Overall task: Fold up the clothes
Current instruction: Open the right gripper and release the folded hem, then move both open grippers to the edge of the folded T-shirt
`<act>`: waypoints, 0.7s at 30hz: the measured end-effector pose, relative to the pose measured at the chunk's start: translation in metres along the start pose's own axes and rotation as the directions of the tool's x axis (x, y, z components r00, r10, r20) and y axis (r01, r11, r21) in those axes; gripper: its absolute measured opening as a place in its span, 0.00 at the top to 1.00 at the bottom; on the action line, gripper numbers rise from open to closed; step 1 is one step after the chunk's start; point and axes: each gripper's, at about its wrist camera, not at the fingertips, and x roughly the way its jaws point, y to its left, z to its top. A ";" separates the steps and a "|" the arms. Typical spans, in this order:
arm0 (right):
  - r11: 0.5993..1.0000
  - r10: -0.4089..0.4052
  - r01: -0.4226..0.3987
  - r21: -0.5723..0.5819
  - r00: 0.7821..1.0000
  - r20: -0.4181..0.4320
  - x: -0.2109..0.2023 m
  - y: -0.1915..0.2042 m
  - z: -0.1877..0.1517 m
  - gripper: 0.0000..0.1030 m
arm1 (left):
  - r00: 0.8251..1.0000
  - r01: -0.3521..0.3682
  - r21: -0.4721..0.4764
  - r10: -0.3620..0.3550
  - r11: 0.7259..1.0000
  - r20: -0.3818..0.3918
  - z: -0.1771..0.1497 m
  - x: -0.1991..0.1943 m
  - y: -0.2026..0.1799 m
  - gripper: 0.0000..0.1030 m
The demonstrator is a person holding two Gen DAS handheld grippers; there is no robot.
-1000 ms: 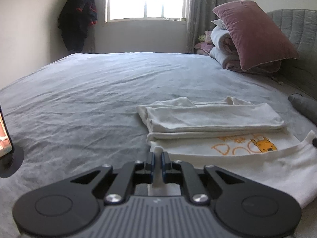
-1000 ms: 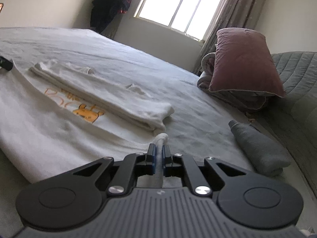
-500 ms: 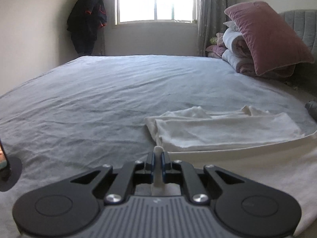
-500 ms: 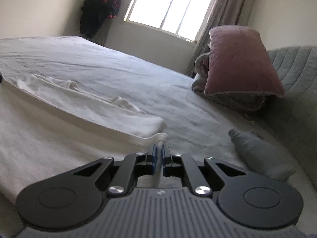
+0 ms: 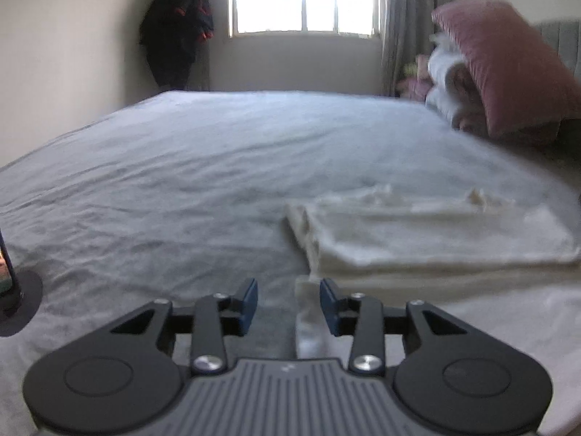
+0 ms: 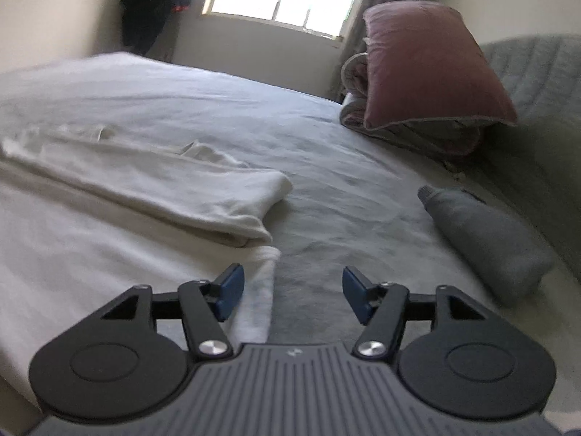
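Cream cloth, a partly folded white garment (image 5: 435,232), lies on the grey bed sheet (image 5: 181,181), filling the 3 to 5 o'clock part of the left wrist view and the 8 to 10 o'clock part of the right wrist view. Its right end runs off the left view's edge, and motion blur softens its folds, so the layers are hard to count.

Left gripper (image 5: 288,303) has its jaws opening; a corner of the garment stands between the blue pads, just beside the right-hand pad, and neither pad presses on it. Right gripper (image 6: 288,296) is opening too, its pads well apart, with the garment's other corner lying nearer the left pad and free of both.

At 2 o'clock a pink pillow (image 6: 428,69) leans on folded bedding whose far side it hides. A grey rolled cloth (image 6: 483,239) lies at 3 o'clock in the right view. A dark stand (image 5: 14,301) is cut off at 9 o'clock in the left view.
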 end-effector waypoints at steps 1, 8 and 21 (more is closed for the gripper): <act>1.000 0.003 -0.003 0.016 1.000 0.006 -0.003 -0.001 0.002 0.38 | 1.000 0.017 -0.009 -0.017 1.000 0.015 0.003 -0.003 0.000 0.60; 0.987 0.160 -0.161 0.016 0.985 0.056 -0.017 0.021 0.022 0.38 | 0.989 0.146 0.052 -0.146 0.988 -0.008 0.001 -0.003 -0.019 0.61; 0.952 0.214 -0.193 0.237 0.975 -0.066 0.006 -0.018 -0.002 0.34 | 0.992 0.113 0.176 -0.102 0.978 -0.073 -0.016 0.001 -0.016 0.43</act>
